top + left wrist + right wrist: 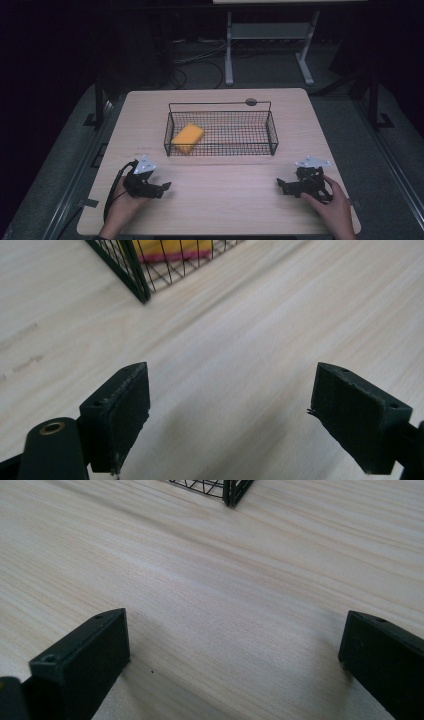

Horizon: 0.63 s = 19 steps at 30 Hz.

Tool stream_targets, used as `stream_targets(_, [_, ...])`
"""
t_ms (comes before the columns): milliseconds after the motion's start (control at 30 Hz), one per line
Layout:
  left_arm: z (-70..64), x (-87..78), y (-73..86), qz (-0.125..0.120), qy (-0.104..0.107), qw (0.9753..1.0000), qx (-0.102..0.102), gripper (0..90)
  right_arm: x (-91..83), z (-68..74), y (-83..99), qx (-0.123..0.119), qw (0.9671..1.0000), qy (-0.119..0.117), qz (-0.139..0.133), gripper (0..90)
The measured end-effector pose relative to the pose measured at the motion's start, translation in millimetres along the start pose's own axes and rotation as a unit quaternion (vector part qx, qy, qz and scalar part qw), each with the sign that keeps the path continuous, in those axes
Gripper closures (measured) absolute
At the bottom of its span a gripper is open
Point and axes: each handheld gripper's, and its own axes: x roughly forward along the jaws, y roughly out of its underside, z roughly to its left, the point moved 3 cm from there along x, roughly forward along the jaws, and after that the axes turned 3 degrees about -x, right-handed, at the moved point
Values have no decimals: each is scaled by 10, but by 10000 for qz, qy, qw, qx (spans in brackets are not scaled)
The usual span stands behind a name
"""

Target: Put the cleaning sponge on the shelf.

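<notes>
Two grippers low over pale wooden table (pixel 225 195), well apart: left gripper (pixel 166 187) & right gripper (pixel 281 186) both jaws wide, nothing held. Yellow rectangular sponge (pixel 187 138) lies in black wire-mesh basket (pixel 270 131), left end. Risk: jaw snagging basket wall on reach-in, shoving basket.

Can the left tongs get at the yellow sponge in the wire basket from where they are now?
Probably yes. The left tongs are open, the sponge lies at the near-left end of the basket, whose top is open, so they must come over the wall.
</notes>
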Motion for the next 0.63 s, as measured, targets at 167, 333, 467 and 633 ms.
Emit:
stream_targets(167, [4,42,91,135,6,9999,-3,143,0,1,0,0,10000,-1,0,0])
stream_targets(333, [21,58,123,67,73,9999,-79,130,0,1,1,-3,10000,-1,1,0])
stream_targets(467, [40,58,167,-163,119,9998,-38,128,-1,2,1,1,10000,-2,1,0])
stream_targets(633, [54,57,195,-307,149,9994,-3,128,-1,2,2,-7,10000,-2,2,0])
